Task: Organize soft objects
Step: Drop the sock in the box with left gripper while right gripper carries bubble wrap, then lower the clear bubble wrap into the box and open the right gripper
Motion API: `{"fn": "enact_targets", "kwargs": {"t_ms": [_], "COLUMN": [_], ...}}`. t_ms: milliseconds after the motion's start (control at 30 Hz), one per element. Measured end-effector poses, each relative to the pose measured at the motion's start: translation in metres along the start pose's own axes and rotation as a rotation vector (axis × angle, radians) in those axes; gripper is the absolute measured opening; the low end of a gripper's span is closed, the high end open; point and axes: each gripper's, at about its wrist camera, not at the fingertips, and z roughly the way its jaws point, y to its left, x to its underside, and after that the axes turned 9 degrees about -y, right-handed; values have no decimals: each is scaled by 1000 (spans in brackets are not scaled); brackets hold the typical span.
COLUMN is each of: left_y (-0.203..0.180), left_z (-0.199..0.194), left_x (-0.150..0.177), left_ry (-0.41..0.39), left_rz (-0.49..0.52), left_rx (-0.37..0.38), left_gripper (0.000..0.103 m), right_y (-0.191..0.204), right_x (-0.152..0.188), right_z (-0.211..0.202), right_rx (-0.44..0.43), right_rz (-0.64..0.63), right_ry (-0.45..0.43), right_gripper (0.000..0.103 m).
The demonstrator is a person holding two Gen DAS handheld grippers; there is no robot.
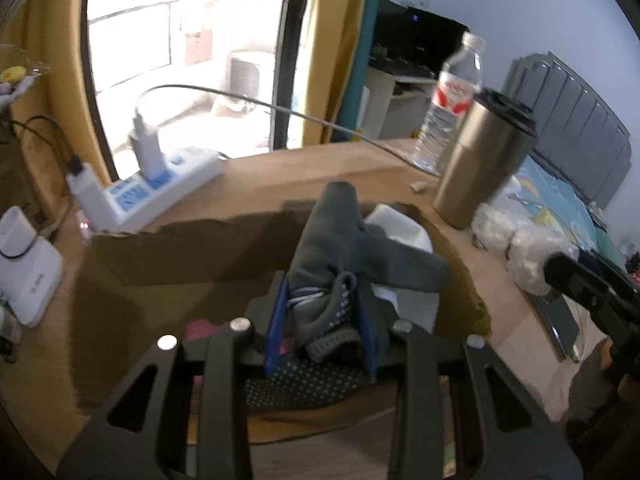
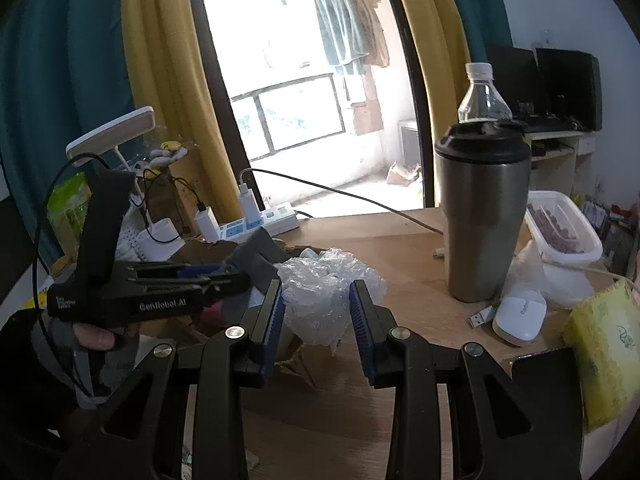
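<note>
Grey sock between left tool pads.

Left claw angled downward, jaws clamped on grey fabric, right claw pinching crumpled plastic

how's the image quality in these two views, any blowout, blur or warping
Left wrist view: the window is blown out to white, the tumbler and water bottle are smeared by motion blur, and the desk edge bows from the fisheye. Right wrist view: sharper, the window bright but still readable, the curtains curving at the sides, black corners from the lens.
</note>
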Motion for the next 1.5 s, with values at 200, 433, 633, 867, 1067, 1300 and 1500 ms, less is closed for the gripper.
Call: {"fn": "enact_targets", "kwargs": {"t_ms": [200,433,633,867,1067,1300,1500], "left_y": [-26,-39,-39,-28,-9,22,47], "left_z": [21,39,17,-12,-40,-62,-73], "left_x": [9,16,11,8,7,12,15], "left_ry": [78,174,116,64,19,-20,-56], "left_rz": [13,44,36,24,5,-37,-42], "left_rx": [58,79,106,121,121,104,63], "left_gripper": [34,51,68,69,69,69,69], "right_y": [-6,-4,2,19,41,64,84], "right_x": [4,5,3,-1,-1,1,2], "right_z": [-6,-10,-13,-16,-9,9,29], "right_rx": [-5,4,20,33,20,1,-18], "right_rz": [7,0,-9,-32,-63,-93,-117], "right_ry": [-1,-12,-12,-11,9,49,81], "right_gripper": [35,35,35,35,35,35,35]}}
